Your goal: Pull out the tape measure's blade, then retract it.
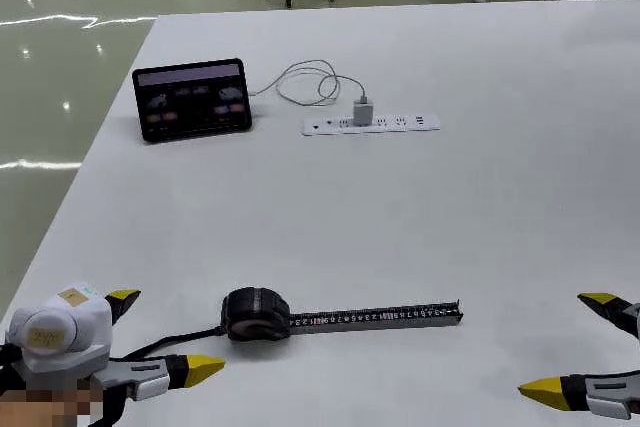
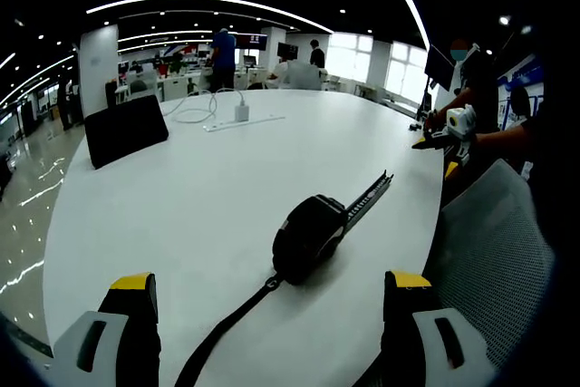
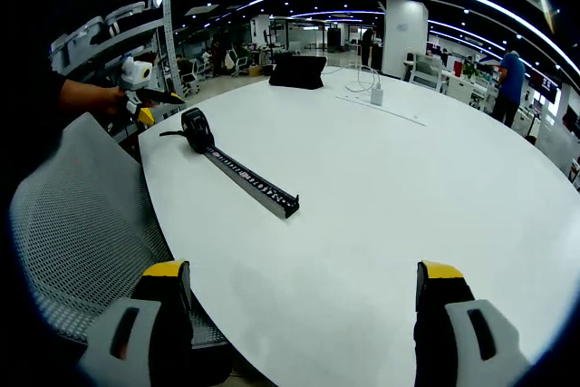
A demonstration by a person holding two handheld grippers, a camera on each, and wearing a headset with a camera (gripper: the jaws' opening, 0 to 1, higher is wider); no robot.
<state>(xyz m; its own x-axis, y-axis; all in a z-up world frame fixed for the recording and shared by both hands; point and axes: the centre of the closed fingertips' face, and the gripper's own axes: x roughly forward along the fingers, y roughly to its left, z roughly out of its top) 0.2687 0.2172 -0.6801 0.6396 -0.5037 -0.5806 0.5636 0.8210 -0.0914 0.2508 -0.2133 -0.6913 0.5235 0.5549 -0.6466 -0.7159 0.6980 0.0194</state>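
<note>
A black tape measure (image 1: 256,314) lies on the white table (image 1: 400,207) near its front edge, its blade (image 1: 378,317) drawn out to the right and lying flat. A black wrist strap trails from the case to the left. My left gripper (image 1: 165,337) is open just left of the case, holding nothing; in the left gripper view the tape measure (image 2: 310,233) lies ahead between the yellow-tipped fingers (image 2: 133,284). My right gripper (image 1: 575,347) is open at the front right, apart from the blade's end. The right gripper view shows the blade (image 3: 251,184) and case (image 3: 196,128) far ahead.
A dark tablet (image 1: 192,98) stands at the back left. A white power strip (image 1: 371,124) with a charger and looped cable lies beside it. A grey mesh chair (image 3: 82,242) is at the table's front edge. Office chairs and people stand beyond the far side.
</note>
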